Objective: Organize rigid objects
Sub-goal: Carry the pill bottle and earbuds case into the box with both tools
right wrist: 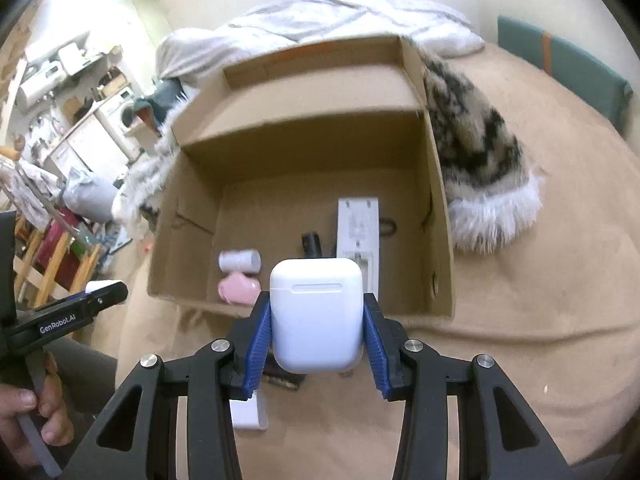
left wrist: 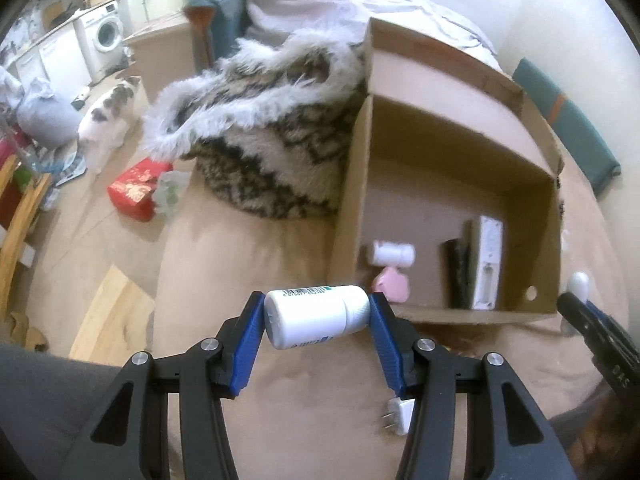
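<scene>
White plastic pill bottle [left wrist: 316,316] lies crosswise between the blue-padded fingers [left wrist: 252,344] of the left gripper [left wrist: 317,338], clenched end to end, base against one pad and cap against the other, just short of the near wall of the open brown cardboard box [left wrist: 440,314]. A white glossy earbud case [right wrist: 316,316] sits upright in the right gripper [right wrist: 317,338], its ribbed blue fingers [right wrist: 260,340] pressed on both its sides, held above the tan bedspread [right wrist: 520,320] and close to the box's near edge.

Inside the box a small white bottle [right wrist: 239,261] lies on its side near the left wall, touching a pink soft-looking object [right wrist: 238,289] just nearer the front. A long white flat device [right wrist: 357,228] lies lengthwise toward the right wall, with a black cylindrical object [right wrist: 311,242] just beside it on its left. The middle and the far half of the box floor are bare, and the far flap stands up behind.

A white plug adapter [left wrist: 398,416] lies on the bedspread below the left gripper. A furry patterned brown-and-white blanket [left wrist: 260,152] presses against the box's outer side wall. A white rumpled duvet [right wrist: 340,20] lies beyond the box. On the floor past the bed's edge stands a white and grey cat [left wrist: 108,112].
</scene>
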A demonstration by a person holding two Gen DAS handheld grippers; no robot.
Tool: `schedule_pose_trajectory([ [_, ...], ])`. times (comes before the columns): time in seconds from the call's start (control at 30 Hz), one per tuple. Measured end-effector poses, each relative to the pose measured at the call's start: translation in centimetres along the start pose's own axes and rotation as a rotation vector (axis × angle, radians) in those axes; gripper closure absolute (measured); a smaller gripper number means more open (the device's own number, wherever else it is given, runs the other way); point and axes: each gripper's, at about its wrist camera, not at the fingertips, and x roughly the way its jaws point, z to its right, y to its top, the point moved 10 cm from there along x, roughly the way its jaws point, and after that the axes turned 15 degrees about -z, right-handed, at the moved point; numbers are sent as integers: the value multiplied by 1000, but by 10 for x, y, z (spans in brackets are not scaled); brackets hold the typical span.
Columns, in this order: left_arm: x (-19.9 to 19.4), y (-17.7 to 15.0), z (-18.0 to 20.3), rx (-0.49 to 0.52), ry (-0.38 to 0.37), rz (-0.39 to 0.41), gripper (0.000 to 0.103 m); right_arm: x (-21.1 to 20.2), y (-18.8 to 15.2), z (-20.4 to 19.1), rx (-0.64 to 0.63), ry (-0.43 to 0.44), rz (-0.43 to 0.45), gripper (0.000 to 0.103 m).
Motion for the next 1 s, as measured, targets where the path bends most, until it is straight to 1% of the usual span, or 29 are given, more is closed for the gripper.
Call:
schedule_pose_trajectory([
  [0.1, -4, 16, 16, 43, 0, 6, 55, -3, 18, -2, 2, 17, 22, 58],
  [0.27, -12, 43, 44, 116, 7, 34, 55, -1, 42, -3, 3, 27, 26, 58],
  [0.43, -1, 67, 67, 144, 5, 22, 55, 4, 69, -2, -5, 30, 28, 58],
  [0.5, 3, 73, 76, 160, 7, 25, 55, 10, 78, -1, -8, 37, 22, 58],
  [0.57, 14, 76, 84, 176, 5, 11, 55, 15, 85, 2, -5, 44, 30, 58],
  [0.6, 20, 77, 87, 180, -12, 1, 55, 19, 87, 4, 3, 46, 31, 58],
  [0.67, 29, 77, 88, 176, -13, -3, 55, 30, 86, 9, 30, 71, 14, 58],
  [0.77, 49, 74, 82, 154, -6, -31, 55, 51, 78, 14, 67, 88, -42, 58],
  [0.83, 61, 72, 77, 134, -17, -66, 55, 61, 76, 14, 61, 76, -68, 58],
  [0.9, 65, 72, 74, 124, -20, -74, 55, 68, 72, 11, 39, 58, -83, 58],
  [1.0, 69, 69, 74, 143, -9, -77, 55, 78, 67, 5, 17, 60, -119, 58],
])
